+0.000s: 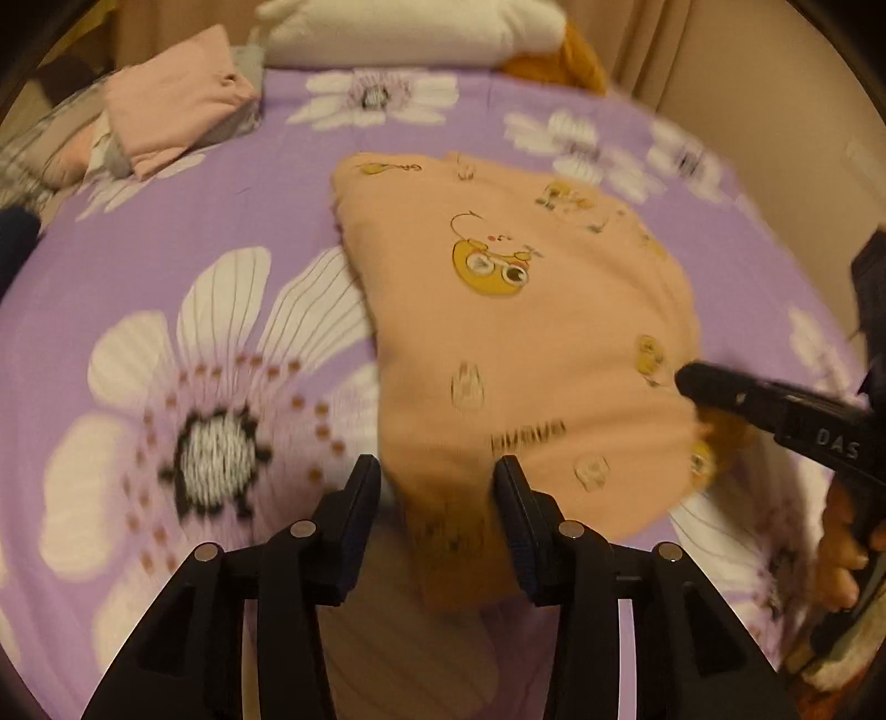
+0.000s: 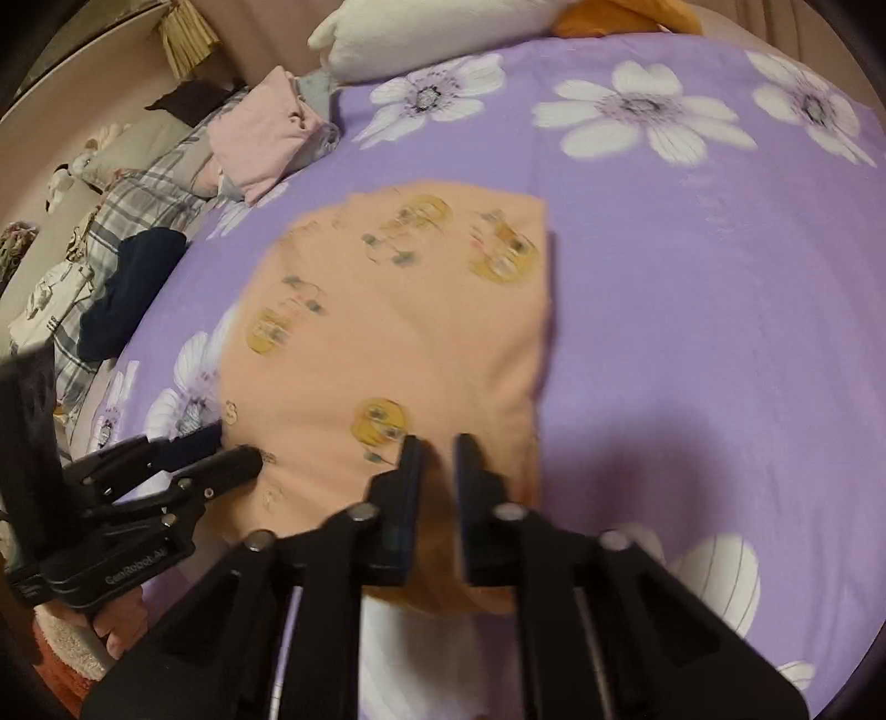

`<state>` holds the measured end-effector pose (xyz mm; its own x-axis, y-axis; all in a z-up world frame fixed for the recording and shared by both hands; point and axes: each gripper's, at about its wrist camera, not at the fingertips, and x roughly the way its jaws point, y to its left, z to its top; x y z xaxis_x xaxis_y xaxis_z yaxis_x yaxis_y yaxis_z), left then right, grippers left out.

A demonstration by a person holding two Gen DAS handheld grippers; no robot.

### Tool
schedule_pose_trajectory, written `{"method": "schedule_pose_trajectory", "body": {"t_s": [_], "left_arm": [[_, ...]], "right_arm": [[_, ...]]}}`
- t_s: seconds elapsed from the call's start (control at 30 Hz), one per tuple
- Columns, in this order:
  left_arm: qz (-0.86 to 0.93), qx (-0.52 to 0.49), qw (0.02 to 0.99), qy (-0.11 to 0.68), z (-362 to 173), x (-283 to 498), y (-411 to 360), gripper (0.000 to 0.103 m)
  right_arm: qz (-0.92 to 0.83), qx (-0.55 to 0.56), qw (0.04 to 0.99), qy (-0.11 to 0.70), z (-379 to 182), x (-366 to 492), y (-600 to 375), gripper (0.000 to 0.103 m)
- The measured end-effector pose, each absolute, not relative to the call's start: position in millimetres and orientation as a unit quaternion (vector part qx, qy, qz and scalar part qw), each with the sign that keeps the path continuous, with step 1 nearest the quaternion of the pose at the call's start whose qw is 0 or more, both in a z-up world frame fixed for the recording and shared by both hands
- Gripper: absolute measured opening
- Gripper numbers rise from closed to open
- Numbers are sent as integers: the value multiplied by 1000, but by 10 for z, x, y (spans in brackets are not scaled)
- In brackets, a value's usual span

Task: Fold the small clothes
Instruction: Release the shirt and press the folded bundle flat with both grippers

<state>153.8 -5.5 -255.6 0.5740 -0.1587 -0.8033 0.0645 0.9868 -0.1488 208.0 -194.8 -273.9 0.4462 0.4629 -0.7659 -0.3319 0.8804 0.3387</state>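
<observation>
A peach garment with yellow cartoon prints (image 1: 509, 343) lies folded on the purple flowered bedsheet (image 1: 166, 232); it also shows in the right wrist view (image 2: 398, 343). My left gripper (image 1: 437, 471) is open, its fingers either side of the garment's near edge. It also shows at the left of the right wrist view (image 2: 238, 448). My right gripper (image 2: 437, 443) has its jaws a narrow gap apart over the garment's near right corner, with cloth between the fingers. Its tip shows in the left wrist view (image 1: 692, 376).
A folded pink garment (image 1: 177, 116) sits on a pile at the back left, also seen in the right wrist view (image 2: 266, 133). A white pillow (image 1: 410, 27) and an orange item (image 1: 565, 66) lie at the bed's head. A dark garment (image 2: 133, 288) and plaid bedding (image 2: 138, 199) lie left.
</observation>
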Motion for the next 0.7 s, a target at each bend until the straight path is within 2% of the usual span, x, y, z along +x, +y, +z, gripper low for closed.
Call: {"method": "schedule_pose_trajectory", "body": {"t_s": [0.17,0.4,0.7], "left_arm": [[-61,-126,889,435,-2593,1385,119,43],[4,-25,921,388,-2631,1228,-234,44],[-19,-76,919,387,-2694,1274,-65,47]], "right_arm": [[221,62,864,448,-2724,1880,-1956,9],[244,84,864,433,-2897,1661,-1991,8],[248,105,870,413,-2949,1600,-2042,8]]}}
